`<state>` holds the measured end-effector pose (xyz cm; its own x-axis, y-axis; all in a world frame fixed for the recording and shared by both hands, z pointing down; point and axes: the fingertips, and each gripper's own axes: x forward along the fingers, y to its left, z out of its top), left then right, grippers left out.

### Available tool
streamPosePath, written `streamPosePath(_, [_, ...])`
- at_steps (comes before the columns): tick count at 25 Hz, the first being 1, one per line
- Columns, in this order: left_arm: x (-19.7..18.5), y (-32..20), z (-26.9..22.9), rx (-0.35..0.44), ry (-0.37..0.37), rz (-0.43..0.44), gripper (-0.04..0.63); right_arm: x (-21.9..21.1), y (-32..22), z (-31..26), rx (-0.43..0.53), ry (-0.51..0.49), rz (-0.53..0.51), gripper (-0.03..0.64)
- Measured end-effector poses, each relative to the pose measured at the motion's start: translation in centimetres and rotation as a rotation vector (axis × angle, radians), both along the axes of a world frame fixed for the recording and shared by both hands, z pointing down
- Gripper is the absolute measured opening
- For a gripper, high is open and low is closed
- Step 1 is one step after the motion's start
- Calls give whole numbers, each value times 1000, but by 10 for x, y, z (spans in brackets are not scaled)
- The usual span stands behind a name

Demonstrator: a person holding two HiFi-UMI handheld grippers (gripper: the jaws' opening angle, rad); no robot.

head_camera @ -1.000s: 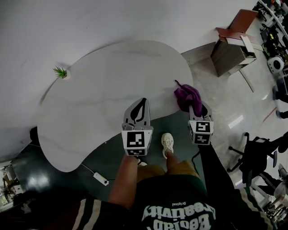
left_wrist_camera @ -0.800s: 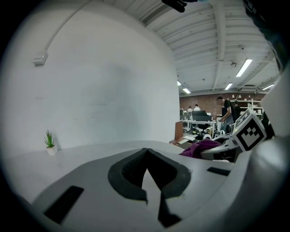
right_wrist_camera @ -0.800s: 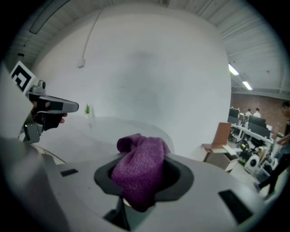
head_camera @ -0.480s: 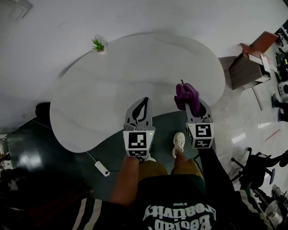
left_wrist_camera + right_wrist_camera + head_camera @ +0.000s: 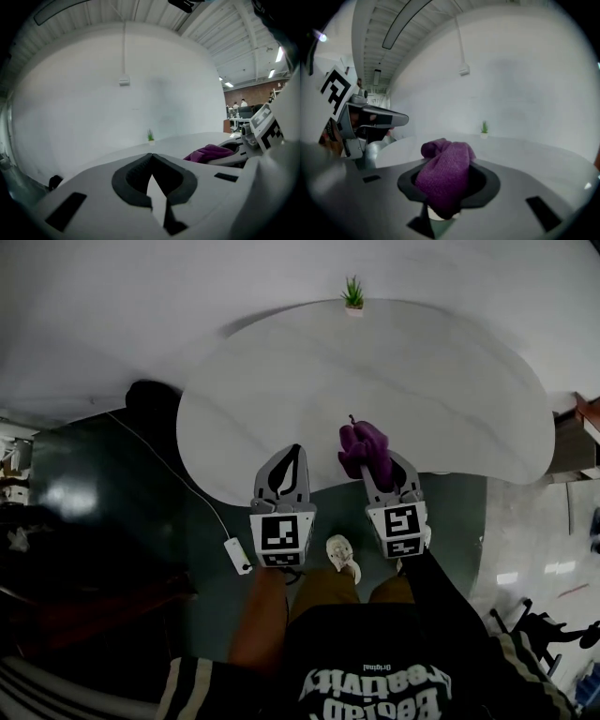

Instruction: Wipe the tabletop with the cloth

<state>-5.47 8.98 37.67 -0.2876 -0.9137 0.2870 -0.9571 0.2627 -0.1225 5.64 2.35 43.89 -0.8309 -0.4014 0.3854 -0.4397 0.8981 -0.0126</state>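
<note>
— Right gripper [image 5: 449, 187], what's it got?
— I see its jaws clamped on the purple cloth [image 5: 443, 173], bunched up past the tips, over the tabletop [image 5: 422, 381] near its 6 o'clock edge.
— And the left gripper [image 5: 151, 161]?
— Jaws pressed together, nothing between them (only pale table behind). It's at the right one's 9 o'clock. A small potted plant [image 5: 353, 293] sits at the table's 12 o'clock rim.

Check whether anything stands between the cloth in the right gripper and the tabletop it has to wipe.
Nothing visible does. The right gripper holds the purple cloth at the near edge of the tabletop; the only thing on it is a small potted plant at the far edge.
</note>
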Motion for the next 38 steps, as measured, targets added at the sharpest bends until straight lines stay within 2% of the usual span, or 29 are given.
streamPosePath(4, [-51, 74, 1, -23, -10, -111, 0, -74, 79, 4, -29, -15, -145, 133])
streamPosePath(7, [-75, 122, 6, -50, -1, -191, 0, -111, 131, 12, -57, -7, -256, 133])
streamPosePath(10, [-83, 149, 16, -76, 22, -226, 0, -126, 160, 23, -80, 12, -314, 133])
streamPosePath(15, [-75, 159, 20, -98, 22, -236, 0, -114, 154, 43, -108, 71, -280, 133])
streamPosePath(20, [-38, 120, 29, -105, 32, -208, 0, -62, 99, 57, -110, 117, -196, 133])
streamPosePath(29, [66, -15, 43, -98, 78, -51, 0, 81, -46, 66, -91, 185, 26, 133])
streamPosePath(32, [103, -61, 43, -89, 88, 5, 0, 130, -86, 67, -81, 200, 69, 133])
streamPosePath(38, [178, -141, 40, -62, 78, 86, 0, 243, -165, 70, -63, 239, 204, 133])
